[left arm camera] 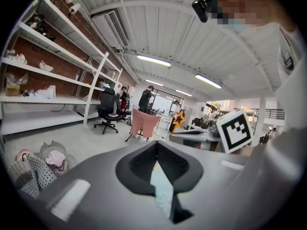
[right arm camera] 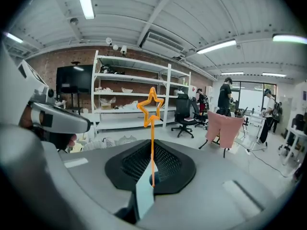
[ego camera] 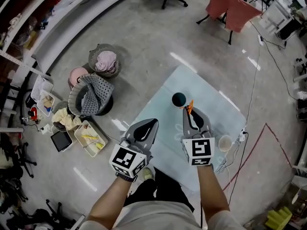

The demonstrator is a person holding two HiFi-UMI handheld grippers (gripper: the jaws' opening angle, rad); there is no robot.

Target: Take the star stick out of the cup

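Note:
My right gripper (ego camera: 190,111) (right arm camera: 152,170) is shut on the thin orange star stick (right arm camera: 152,128). The stick rises upright from between the jaws, and its star outline (right arm camera: 152,105) stands against the shelves. In the head view the star (ego camera: 190,106) shows just right of the dark round cup (ego camera: 179,99), which stands on the pale blue table top (ego camera: 206,87). My left gripper (ego camera: 147,126) (left arm camera: 156,163) is shut with nothing in it, level with the right one and to its left. From the left gripper view I see the star (left arm camera: 178,119) and the right gripper's marker cube (left arm camera: 235,129).
A small white cup (ego camera: 224,143) stands at the table's right edge beside cables (ego camera: 240,143). On the floor to the left are baskets of cloth (ego camera: 104,61) (ego camera: 90,97) and a tray (ego camera: 91,139). A pink-draped chair (ego camera: 232,8) stands beyond the table.

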